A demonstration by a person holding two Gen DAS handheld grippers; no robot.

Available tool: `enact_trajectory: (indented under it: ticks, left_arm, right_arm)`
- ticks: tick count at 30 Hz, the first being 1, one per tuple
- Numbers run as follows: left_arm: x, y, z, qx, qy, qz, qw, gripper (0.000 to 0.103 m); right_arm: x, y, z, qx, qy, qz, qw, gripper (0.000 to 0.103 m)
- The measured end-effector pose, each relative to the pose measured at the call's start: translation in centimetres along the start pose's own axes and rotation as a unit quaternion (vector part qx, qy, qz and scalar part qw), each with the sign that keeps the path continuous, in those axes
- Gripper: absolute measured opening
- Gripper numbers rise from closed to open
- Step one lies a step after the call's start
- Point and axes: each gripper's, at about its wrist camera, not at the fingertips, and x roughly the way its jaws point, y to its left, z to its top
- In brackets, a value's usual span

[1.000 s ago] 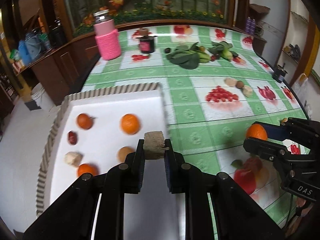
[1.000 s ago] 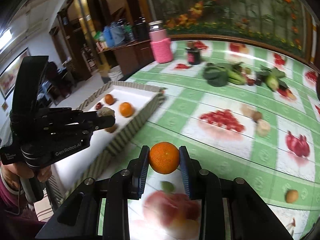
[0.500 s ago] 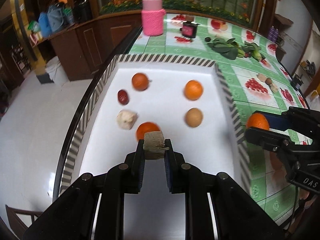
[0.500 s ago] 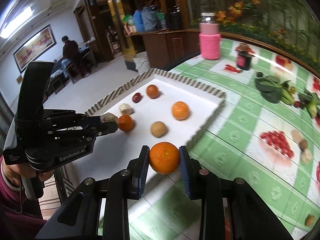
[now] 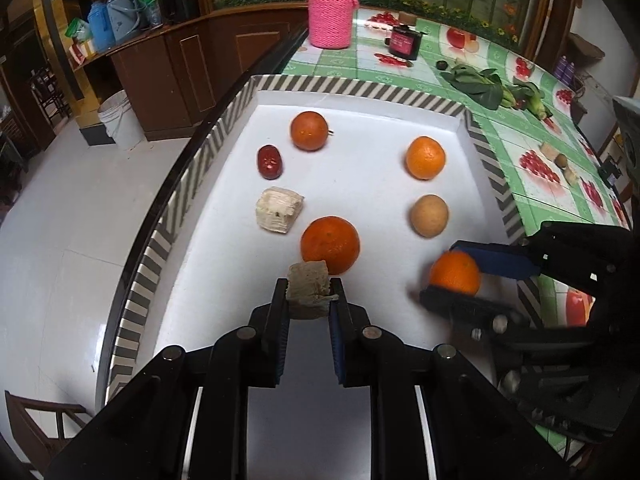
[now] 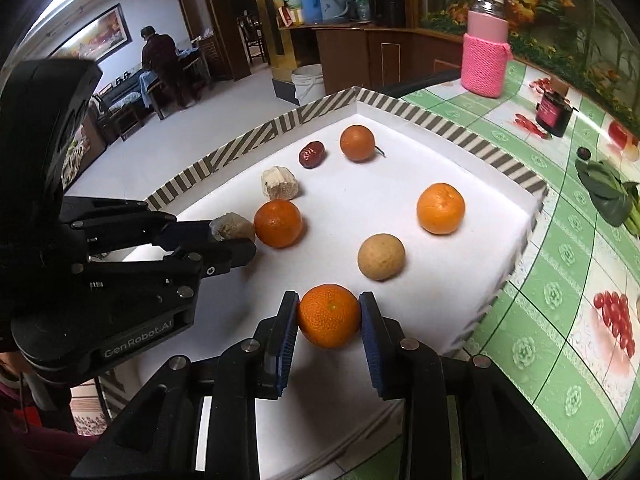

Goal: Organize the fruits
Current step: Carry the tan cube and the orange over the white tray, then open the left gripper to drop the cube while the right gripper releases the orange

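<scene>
A white tray (image 5: 360, 96) with a striped rim (image 6: 248, 136) holds several fruits: oranges (image 5: 330, 245), a red date (image 5: 270, 162), a tan round fruit (image 5: 429, 215) and a pale cut chunk (image 5: 279, 215). My left gripper (image 5: 309, 295) is shut on a beige fruit chunk (image 5: 308, 286) over the tray's near part, beside an orange (image 6: 278, 223). My right gripper (image 6: 329, 314) is shut on an orange (image 6: 329, 315) over the tray's near right part, and also shows in the left wrist view (image 5: 456, 273).
A green fruit-print tablecloth (image 5: 532, 148) lies right of the tray. On it stand a pink knitted bottle (image 5: 330, 10), a dark jar (image 5: 403, 42), leafy vegetables (image 5: 492, 90) and small fruit pieces (image 5: 560, 160). The table edge and floor (image 5: 60, 220) lie left.
Both grippers have moved left from above the tablecloth to above the tray, each still holding its fruit. The right gripper's orange now hangs inside the tray rim.
</scene>
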Motion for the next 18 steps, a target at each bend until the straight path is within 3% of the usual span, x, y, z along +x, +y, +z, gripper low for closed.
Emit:
enact_trajectory:
  ticks: [1, 3, 4, 11, 18]
  left_arm:
    - [0.1, 0.1, 0.0, -0.005, 0.000, 0.004, 1.0000, 0.032]
    - [0.2, 0.5, 0.1, -0.015, 0.001, 0.001, 0.9999, 0.053]
    - [0.2, 0.7, 0.0, -0.021, 0.000, -0.001, 0.9998, 0.055]
    - [-1.1, -0.3, 0.5, -0.015, -0.019, 0.006, 0.9997, 0.055]
    - [-2.9, -4.1, 1.6, 0.012, -0.048, -0.010, 0.9987, 0.059]
  right_arm:
    - [-0.2, -0.1, -0.1, 0.005, -0.010, 0.012, 1.000, 0.047]
    - [-0.5, -0.2, -0.1, 0.011, -0.014, 0.014, 1.000, 0.051]
    - [-0.8, -0.2, -0.2, 0.011, -0.015, 0.012, 1.000, 0.051]
    - [-4.0, -1.5, -1.1, 0.030, -0.042, 0.002, 0.999, 0.052]
    - [-8.4, -4.3, -3.0, 0.065, -0.074, -0.027, 0.995, 0.063]
